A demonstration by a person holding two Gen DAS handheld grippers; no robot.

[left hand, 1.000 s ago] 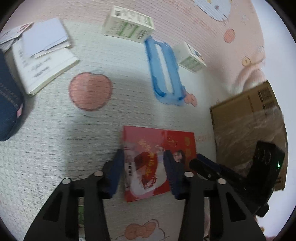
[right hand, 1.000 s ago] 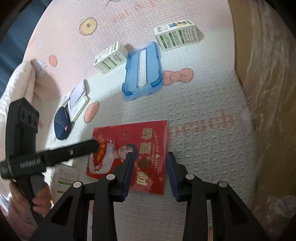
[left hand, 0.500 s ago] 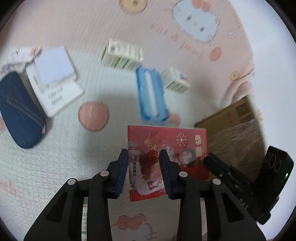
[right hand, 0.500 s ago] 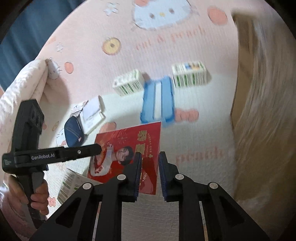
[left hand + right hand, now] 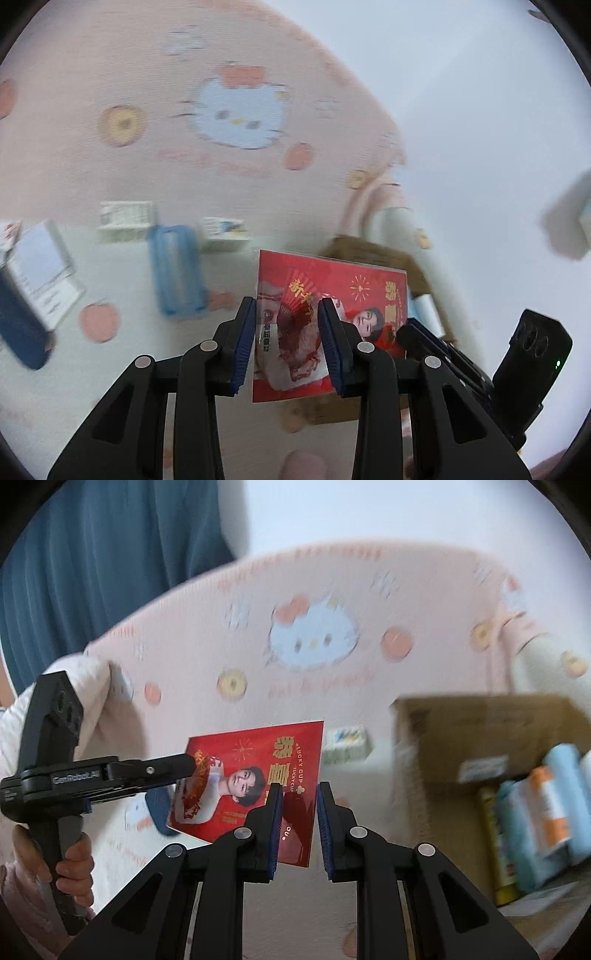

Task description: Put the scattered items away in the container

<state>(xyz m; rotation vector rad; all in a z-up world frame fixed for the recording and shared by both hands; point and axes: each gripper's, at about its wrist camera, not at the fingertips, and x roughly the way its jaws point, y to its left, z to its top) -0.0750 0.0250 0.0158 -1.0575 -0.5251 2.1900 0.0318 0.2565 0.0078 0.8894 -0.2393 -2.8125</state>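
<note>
Lifted clear of the blanket it lay on a second ago, the red packet [image 5: 328, 314] now hangs in the air, carried between both tools. On the left, a navy pouch [image 5: 18, 328], a white booklet [image 5: 40, 273], a blue plastic frame [image 5: 175, 269] and two small cartons [image 5: 125, 219] lie on the waffle-knit Hello Kitty blanket [image 5: 110, 92], all smeared by motion blur. At centre, the left gripper [image 5: 286, 341] has its ribbed blue pads on either side of the packet's left end, clenched on the flat, glossy sheet as far as the blur allows. The right gripper [image 5: 299, 825] straddles the packet's opposite edge [image 5: 295, 775], which runs up between the two pads; the pads stand slightly apart with the thin edge between them, and whether they are pressing it I cannot tell. Right of the packet, the open brown cardboard box [image 5: 443, 731] holds pale blue wrapped rolls [image 5: 554, 805] and an orange-labelled pack [image 5: 546, 797].
</note>
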